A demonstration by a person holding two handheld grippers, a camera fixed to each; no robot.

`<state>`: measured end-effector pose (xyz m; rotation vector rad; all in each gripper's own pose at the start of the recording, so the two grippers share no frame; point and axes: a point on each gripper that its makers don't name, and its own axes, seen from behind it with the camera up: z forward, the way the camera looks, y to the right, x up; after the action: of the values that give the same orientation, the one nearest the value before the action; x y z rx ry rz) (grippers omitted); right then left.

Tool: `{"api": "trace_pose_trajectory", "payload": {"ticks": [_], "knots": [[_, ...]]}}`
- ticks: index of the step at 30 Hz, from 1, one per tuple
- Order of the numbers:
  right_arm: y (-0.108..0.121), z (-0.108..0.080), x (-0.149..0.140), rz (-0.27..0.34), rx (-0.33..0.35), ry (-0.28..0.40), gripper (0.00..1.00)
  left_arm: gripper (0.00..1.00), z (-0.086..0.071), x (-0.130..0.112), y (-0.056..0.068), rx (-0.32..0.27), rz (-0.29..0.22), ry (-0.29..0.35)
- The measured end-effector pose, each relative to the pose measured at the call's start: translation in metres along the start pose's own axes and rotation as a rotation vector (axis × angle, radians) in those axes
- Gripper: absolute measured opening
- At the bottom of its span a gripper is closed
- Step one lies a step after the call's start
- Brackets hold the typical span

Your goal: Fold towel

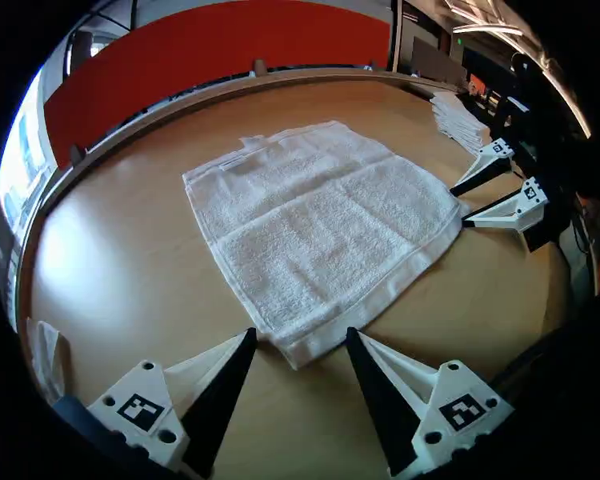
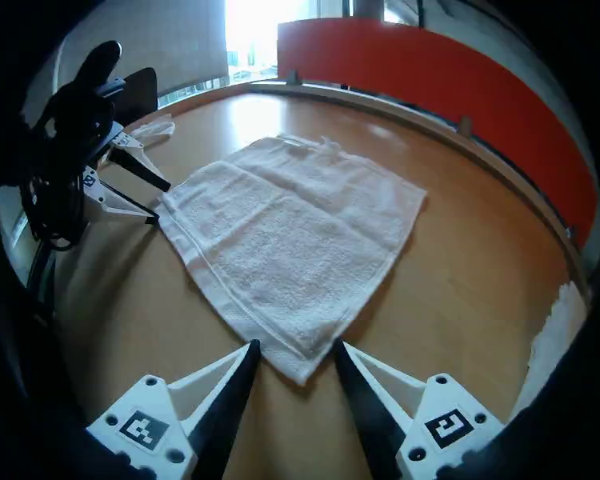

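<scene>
A white towel (image 1: 324,232) lies spread flat on the wooden table (image 1: 124,240). Its near corner sits on the table between the fingertips of my open left gripper (image 1: 300,336), which do not press on it. My right gripper (image 1: 458,208) stands open at the towel's right-hand corner. In the right gripper view the same towel (image 2: 292,240) points a corner into the gap of my open right gripper (image 2: 297,346). A hand holds my left gripper (image 2: 162,204) at the towel's left corner, its fingers apart.
A stack of folded white towels (image 1: 460,120) rests at the table's far right, seen also as the stack (image 2: 556,336). A loose white cloth (image 1: 44,352) lies at the left edge. A raised rim and a red panel (image 1: 220,48) bound the table's back.
</scene>
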<state>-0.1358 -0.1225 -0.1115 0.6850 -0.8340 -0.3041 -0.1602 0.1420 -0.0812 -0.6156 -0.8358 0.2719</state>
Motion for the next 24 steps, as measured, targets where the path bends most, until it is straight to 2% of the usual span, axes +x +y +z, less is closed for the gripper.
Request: {"api": "trace_pose_trajectory", "payload": {"ticks": [2, 6, 10, 12, 14, 18, 24], "knots": [[0.0007, -0.0001, 0.0001, 0.001, 0.001, 0.000, 0.62, 0.78, 0.0003, -0.0004, -0.0001, 0.002, -0.002, -0.002], [0.0025, -0.0009, 0.0003, 0.004, -0.002, 0.000, 0.47, 0.71, 0.0007, -0.0008, -0.0006, 0.001, 0.000, -0.005], [0.0029, -0.0016, 0.0004, 0.012, -0.003, -0.001, 0.31, 0.52, 0.0006, -0.0003, -0.0032, 0.008, -0.009, -0.010], [0.0026, -0.0017, 0.0004, 0.017, -0.002, -0.001, 0.25, 0.51, 0.0006, 0.0002, -0.0044, 0.010, -0.012, -0.012], [0.0021, -0.0016, 0.0006, 0.022, -0.001, -0.003, 0.24, 0.47, 0.0007, 0.0007, -0.0052, 0.011, -0.012, -0.014], [0.0018, -0.0006, 0.0013, 0.019, 0.004, -0.003, 0.24, 0.28, 0.0015, 0.0016, -0.0055, 0.016, -0.012, -0.015], [0.0018, 0.0001, 0.0020, 0.008, 0.010, -0.005, 0.24, 0.28, 0.0020, 0.0023, -0.0049, 0.028, -0.022, -0.015]]}}
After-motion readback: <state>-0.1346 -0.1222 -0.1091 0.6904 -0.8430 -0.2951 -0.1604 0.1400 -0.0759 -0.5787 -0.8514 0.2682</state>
